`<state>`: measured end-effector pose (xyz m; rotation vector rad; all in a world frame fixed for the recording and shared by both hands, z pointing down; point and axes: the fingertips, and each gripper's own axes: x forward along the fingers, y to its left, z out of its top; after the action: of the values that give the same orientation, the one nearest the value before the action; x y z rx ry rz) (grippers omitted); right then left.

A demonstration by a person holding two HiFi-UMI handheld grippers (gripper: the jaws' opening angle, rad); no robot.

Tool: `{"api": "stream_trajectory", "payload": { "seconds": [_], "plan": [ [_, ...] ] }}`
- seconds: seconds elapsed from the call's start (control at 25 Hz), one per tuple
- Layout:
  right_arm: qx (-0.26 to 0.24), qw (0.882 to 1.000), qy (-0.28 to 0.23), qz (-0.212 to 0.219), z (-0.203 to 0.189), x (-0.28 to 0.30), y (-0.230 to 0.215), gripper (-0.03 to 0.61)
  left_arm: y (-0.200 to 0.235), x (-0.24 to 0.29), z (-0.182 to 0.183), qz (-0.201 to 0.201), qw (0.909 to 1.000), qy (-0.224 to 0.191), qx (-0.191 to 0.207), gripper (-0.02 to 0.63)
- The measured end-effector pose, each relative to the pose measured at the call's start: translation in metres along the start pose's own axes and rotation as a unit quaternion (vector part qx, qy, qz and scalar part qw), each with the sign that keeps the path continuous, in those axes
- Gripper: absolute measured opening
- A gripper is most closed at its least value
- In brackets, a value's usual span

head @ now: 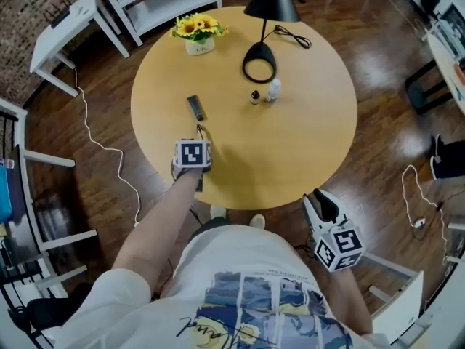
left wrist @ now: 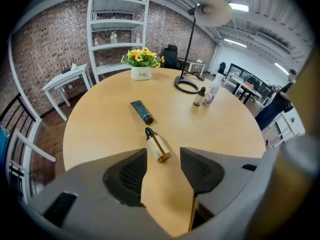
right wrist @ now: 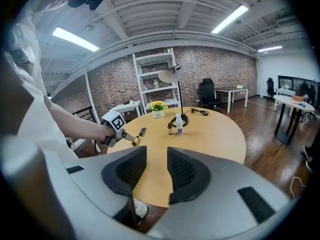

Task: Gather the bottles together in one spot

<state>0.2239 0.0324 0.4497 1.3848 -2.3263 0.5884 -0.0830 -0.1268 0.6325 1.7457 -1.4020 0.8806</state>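
Dropper bottle: an amber bottle with a black cap lies on its side on the round wooden table, near the edge closest to me, cap pointing toward the table's middle.
Left gripper: my left gripper sits low over that bottle with its jaws spread wide. The bottle's base lies between the tips, and neither pad presses on it.
Dark tube: a dark tube lies flat just beyond the bottle's cap.
Other bottles: a small dark bottle and a taller white bottle stand upright just beside each other, well apart from the amber one.
Lamp: the black lamp's ring base sits right behind that pair.
Flowers: a pot of sunflowers stands at the far edge.
Right gripper: my right gripper hangs off the table's near edge, with a narrow gap between its jaws and nothing in them.
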Motion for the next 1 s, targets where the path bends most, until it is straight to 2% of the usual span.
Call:
{"api": "stream_trajectory", "payload": {
  "seconds": [0.08, 0.32, 0.4, 0.52, 0.68, 0.76, 0.84, 1.0],
  "plan": [
    [0.000, 1.000, 0.008, -0.006, 0.000, 0.005, 0.003, 0.155, 0.009, 0.018, -0.002, 0.009, 0.9997, 0.022, -0.007, 0.213],
    [0.010, 0.999, 0.041, -0.016, -0.005, 0.020, 0.005, 0.156, 0.023, 0.049, -0.001, 0.028, 0.9985, 0.047, 0.000, 0.215],
    [0.010, 0.999, 0.048, -0.018, -0.005, 0.023, 0.007, 0.156, 0.027, 0.054, -0.003, 0.037, 0.9977, 0.057, 0.009, 0.183],
    [0.008, 0.998, 0.053, -0.016, -0.004, 0.028, 0.011, 0.156, 0.027, 0.057, -0.005, 0.027, 0.9976, 0.057, 0.027, 0.169],
    [-0.006, 0.998, 0.062, -0.004, -0.002, 0.035, 0.016, 0.155, 0.030, 0.052, -0.003, 0.013, 0.9976, 0.038, 0.055, 0.149],
    [-0.023, 0.997, 0.068, 0.011, 0.002, 0.037, 0.020, 0.156, 0.024, 0.042, -0.008, -0.014, 0.9983, 0.030, 0.049, 0.149],
    [-0.050, 0.995, 0.076, 0.038, 0.009, 0.040, 0.025, 0.156, 0.010, 0.025, -0.005, -0.061, 0.9971, 0.002, 0.045, 0.149],
    [-0.115, 0.982, 0.097, 0.114, 0.031, 0.050, 0.035, 0.155, -0.028, -0.023, 0.019, -0.162, 0.9831, -0.072, 0.047, 0.149]
  ]
}}
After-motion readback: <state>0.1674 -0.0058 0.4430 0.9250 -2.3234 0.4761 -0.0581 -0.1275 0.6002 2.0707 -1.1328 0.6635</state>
